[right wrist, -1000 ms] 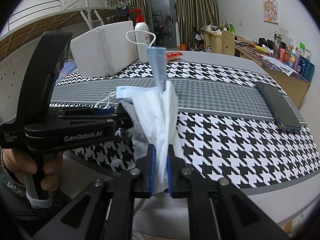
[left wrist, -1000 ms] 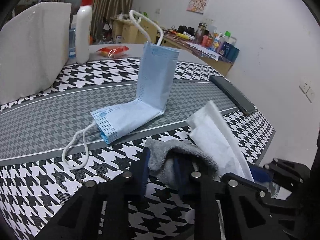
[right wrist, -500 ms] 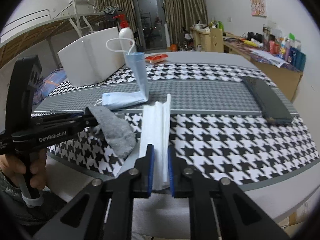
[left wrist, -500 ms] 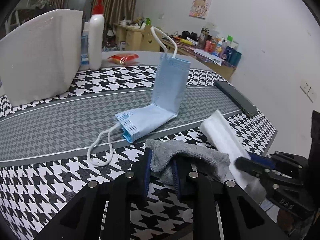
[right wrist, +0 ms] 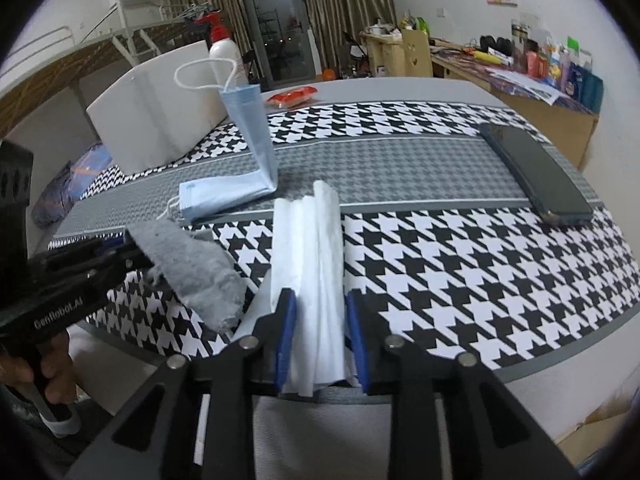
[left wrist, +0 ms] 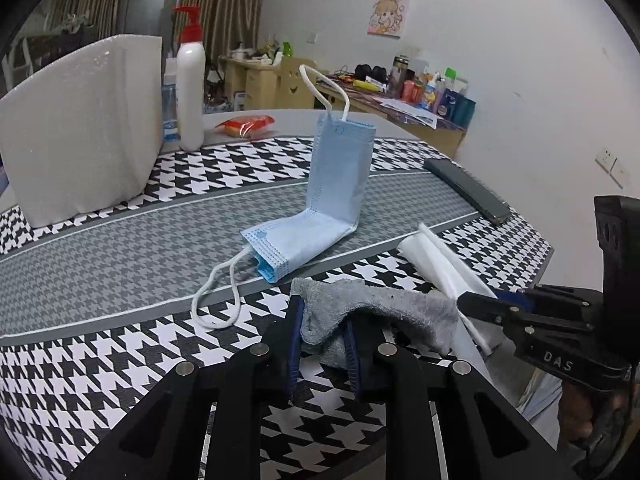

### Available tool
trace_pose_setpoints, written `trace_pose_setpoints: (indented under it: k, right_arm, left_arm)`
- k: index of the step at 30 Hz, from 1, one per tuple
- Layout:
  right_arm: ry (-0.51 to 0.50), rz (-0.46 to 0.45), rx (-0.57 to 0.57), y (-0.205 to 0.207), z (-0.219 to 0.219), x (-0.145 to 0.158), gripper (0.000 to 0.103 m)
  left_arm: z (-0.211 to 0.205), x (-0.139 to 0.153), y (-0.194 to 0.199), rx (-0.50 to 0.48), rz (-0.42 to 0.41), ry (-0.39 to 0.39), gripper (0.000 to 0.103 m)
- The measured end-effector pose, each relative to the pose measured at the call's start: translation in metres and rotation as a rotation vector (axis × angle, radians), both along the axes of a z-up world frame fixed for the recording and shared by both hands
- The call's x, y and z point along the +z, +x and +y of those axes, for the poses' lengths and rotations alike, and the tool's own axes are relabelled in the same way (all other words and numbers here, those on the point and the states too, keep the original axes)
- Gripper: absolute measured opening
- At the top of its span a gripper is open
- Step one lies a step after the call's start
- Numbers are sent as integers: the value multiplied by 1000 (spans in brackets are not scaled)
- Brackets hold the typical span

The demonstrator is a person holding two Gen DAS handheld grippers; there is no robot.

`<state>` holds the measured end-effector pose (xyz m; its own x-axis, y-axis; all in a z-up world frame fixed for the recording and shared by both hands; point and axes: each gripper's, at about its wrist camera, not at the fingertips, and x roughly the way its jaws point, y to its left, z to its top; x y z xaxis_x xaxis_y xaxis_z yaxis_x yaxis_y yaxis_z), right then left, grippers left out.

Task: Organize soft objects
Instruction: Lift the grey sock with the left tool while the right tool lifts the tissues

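A round-cornered bench (right wrist: 420, 92) with a plain grey rim carries a houndstooth cloth (left wrist: 100, 364) — black-and-white checks on either side of a finer grey band that runs along its middle. On that band lies a blue face mask (left wrist: 320, 216), bent so one half lies flat and the other stands upright with its ear loop in the air. At the near edge the left tongs (left wrist: 323, 344) are clenched on a grey sock (left wrist: 372, 312), which sags onto the checked cloth. Just beside it, the right tongs (right wrist: 320, 336) stand parted around a folded white tissue (right wrist: 310, 248); the blue pads flank its near end without clearly pressing it, and the tissue lies along the cloth and overhangs the bench edge.

Toward the far side stand a white foam box (left wrist: 80, 128) and, next to it, a white pump bottle (left wrist: 191, 84) with a red head. A red packet (left wrist: 245, 124) lies on the bare grey rim behind them, and a dark phone (right wrist: 536, 172) rests near the right edge, well apart from the soft things.

The room beyond has brown curtains (right wrist: 340, 8) around a glass door, a metal loft bed (right wrist: 100, 36) at left, a cluttered wooden desk (right wrist: 520, 84) along the white wall, and a small cartoon picture (left wrist: 390, 16) — pinned above the desk.
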<state>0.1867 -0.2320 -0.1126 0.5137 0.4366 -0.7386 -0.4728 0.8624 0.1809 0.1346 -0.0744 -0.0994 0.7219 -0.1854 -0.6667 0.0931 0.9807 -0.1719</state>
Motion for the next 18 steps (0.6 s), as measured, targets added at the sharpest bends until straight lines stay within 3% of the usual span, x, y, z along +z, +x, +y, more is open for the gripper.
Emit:
trace_pose_setpoints:
  k: [3, 6, 18]
  right_arm:
    - [-25, -12, 4, -5, 5, 0, 8]
    - [-55, -36, 0, -10, 12, 2, 5]
    - [4, -158, -35, -27, 16, 48, 5]
  left_arm:
    - [3, 4, 0, 1, -10, 12, 20]
    - [6, 8, -3, -7, -24, 31, 20]
    - [19, 35, -16, 19, -109, 71, 20]
